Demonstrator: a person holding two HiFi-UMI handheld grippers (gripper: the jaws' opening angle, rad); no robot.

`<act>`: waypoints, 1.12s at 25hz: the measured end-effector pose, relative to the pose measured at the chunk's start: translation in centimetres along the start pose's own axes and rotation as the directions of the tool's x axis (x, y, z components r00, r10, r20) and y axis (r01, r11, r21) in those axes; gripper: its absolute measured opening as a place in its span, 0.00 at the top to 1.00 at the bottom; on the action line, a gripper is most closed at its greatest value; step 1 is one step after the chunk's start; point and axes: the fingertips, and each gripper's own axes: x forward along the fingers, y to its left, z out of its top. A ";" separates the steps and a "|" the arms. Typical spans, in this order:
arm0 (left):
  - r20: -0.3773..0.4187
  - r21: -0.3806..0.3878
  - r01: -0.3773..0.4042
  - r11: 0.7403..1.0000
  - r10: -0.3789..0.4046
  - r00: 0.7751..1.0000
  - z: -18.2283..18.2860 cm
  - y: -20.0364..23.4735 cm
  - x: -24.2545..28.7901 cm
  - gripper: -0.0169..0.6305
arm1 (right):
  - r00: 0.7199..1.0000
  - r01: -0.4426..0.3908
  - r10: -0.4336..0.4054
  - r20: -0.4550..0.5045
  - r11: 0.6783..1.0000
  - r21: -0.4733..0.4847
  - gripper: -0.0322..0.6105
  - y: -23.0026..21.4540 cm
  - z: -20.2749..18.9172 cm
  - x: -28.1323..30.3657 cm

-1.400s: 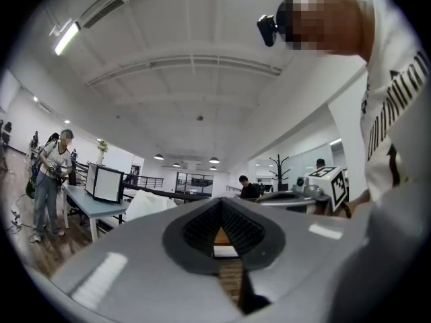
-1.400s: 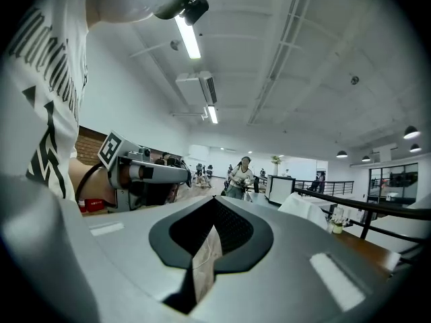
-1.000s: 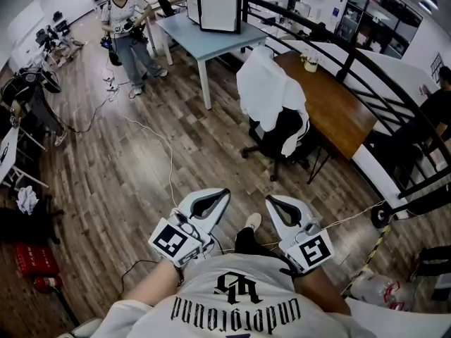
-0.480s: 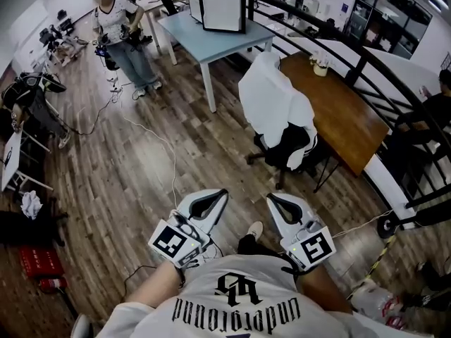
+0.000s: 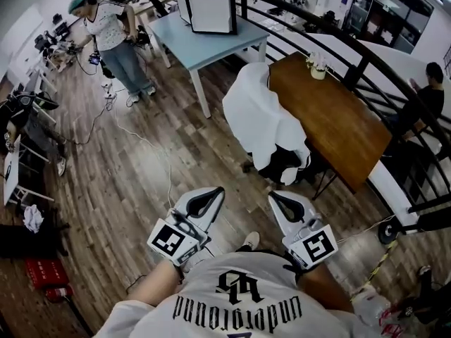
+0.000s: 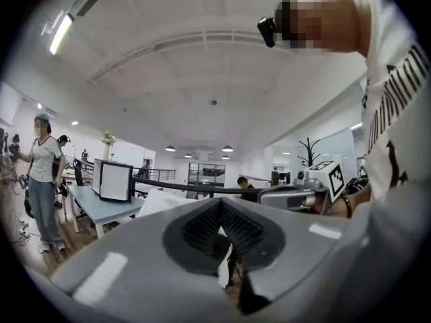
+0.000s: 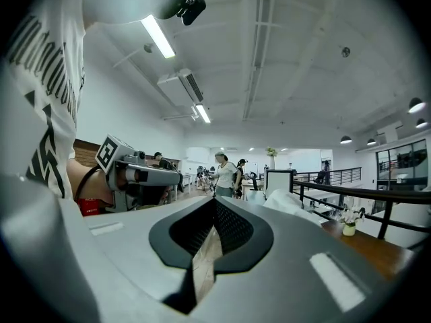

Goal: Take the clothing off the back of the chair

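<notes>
A white garment (image 5: 257, 115) hangs over the back of a black office chair (image 5: 282, 166), which stands at a brown wooden table (image 5: 338, 118). Both grippers are held level in front of my body, well short of the chair, above the wood floor. My left gripper (image 5: 213, 192) is shut with nothing in it. My right gripper (image 5: 276, 197) is shut and empty too. The garment (image 6: 158, 200) shows beyond the closed jaws in the left gripper view. In the right gripper view the garment (image 7: 286, 199) lies ahead to the right.
A light blue table (image 5: 204, 37) with a white box (image 5: 211, 9) stands behind the chair. A person (image 5: 113, 37) stands at the far left. A black railing (image 5: 366, 62) runs past the wooden table, with a seated person (image 5: 423, 97) beyond. A white cable (image 5: 151, 143) trails across the floor.
The chair with the garment has come closer and sits more to the left in the head view. Both grippers stay shut, side by side. The standing person has shifted.
</notes>
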 end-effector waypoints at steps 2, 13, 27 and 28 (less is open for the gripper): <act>-0.007 0.000 0.013 1.000 -0.013 1.000 -0.3 0.5 2.1 0.90 | 1.000 0.010 -0.010 0.001 1.000 -0.004 0.95 -2.2 -0.1 0.1; -0.015 0.018 0.077 0.997 -0.077 0.997 -1.1 3.1 8.7 0.90 | 0.995 0.100 -0.100 -0.011 0.995 -0.022 0.95 -8.7 -1.2 0.4; -0.022 0.007 0.282 0.959 -0.282 0.959 -2.0 10.7 17.4 0.90 | 0.947 0.313 -0.314 -0.067 0.949 -0.021 0.95 -14.9 -2.5 4.8; -0.023 0.012 0.301 0.954 -0.301 0.953 -1.9 11.4 17.9 0.90 | 0.940 0.332 -0.333 -0.071 0.943 -0.019 0.95 -15.2 -2.6 5.4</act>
